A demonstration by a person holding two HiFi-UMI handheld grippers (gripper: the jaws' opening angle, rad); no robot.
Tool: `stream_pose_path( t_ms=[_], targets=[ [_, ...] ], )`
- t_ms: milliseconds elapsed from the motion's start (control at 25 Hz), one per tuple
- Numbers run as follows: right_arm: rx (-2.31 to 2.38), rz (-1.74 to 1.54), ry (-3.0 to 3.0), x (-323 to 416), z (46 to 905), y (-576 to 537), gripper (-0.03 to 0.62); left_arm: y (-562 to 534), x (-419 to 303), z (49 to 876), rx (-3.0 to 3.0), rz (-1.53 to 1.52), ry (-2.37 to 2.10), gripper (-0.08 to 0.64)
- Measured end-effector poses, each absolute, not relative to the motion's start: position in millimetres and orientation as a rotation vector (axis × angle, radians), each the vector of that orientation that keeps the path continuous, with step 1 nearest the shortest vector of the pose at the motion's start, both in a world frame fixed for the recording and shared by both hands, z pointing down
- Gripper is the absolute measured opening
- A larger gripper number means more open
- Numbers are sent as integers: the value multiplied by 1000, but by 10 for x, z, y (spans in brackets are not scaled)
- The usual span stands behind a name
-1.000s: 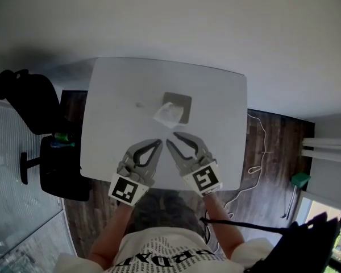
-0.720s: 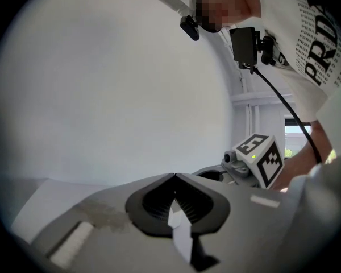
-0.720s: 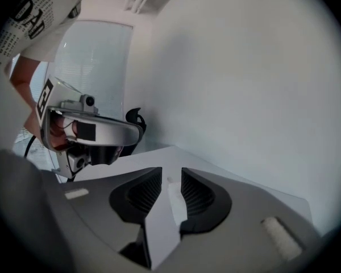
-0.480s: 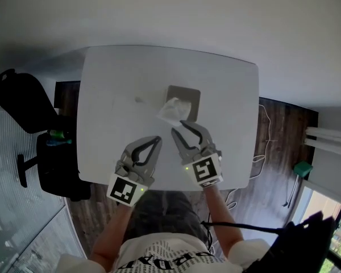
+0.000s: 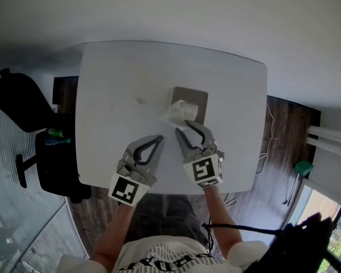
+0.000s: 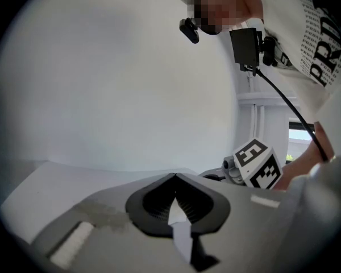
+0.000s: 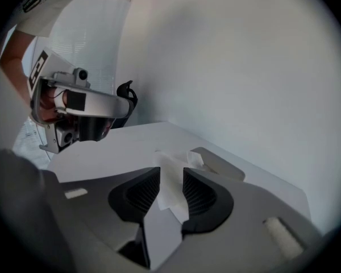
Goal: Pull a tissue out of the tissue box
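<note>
A flat grey tissue box (image 5: 190,97) lies near the middle of the white table (image 5: 113,95), and a white tissue (image 5: 177,112) sticks up out of it toward me. My right gripper (image 5: 182,127) hovers just short of the tissue with its jaws opening. In the right gripper view the tissue (image 7: 171,183) shows through the gap between the pads, which do not press on it, and the box (image 7: 219,165) lies behind. My left gripper (image 5: 159,137) hangs to the left of the right one, shut and holding nothing; its tips (image 6: 174,176) meet.
A black office chair (image 5: 20,104) stands off the table's left edge. On the dark wood floor to the right lie a thin cable (image 5: 265,152) and a green object (image 5: 300,168). The right gripper's marker cube (image 6: 257,165) shows in the left gripper view.
Both grippers have sunk toward the table, and the right one has closed in on the tissue, with its tips now just before it. The left jaws stay shut.
</note>
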State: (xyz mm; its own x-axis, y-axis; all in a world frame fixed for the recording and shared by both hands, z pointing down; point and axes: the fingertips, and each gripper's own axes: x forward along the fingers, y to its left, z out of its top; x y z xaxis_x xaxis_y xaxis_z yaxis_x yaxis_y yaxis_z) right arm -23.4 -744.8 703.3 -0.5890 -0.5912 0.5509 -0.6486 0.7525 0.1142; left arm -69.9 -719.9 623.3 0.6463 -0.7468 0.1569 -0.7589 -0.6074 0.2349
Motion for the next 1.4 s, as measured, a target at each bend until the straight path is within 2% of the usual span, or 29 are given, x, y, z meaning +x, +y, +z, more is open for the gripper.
stream_pose_path(
  t_ms=[520,720,800,1400],
  targets=[
    [935,46,-2308,-245,7134,-7528,114,-7179,-695,6308,2564,57,-1196,-3],
    [929,48,-2329,-273,7120,-7499,65,-7174,-694,6309,2564,53,-1193,-3],
    [927,94,-2355,-283,7113,-7476,9,-7166,-690,6302,2565,48,-1192,-3],
    [953,181,-2399,-185,6664,-7464,9,-7156,-648,5929,2612,21,-1200,-3]
  ],
)
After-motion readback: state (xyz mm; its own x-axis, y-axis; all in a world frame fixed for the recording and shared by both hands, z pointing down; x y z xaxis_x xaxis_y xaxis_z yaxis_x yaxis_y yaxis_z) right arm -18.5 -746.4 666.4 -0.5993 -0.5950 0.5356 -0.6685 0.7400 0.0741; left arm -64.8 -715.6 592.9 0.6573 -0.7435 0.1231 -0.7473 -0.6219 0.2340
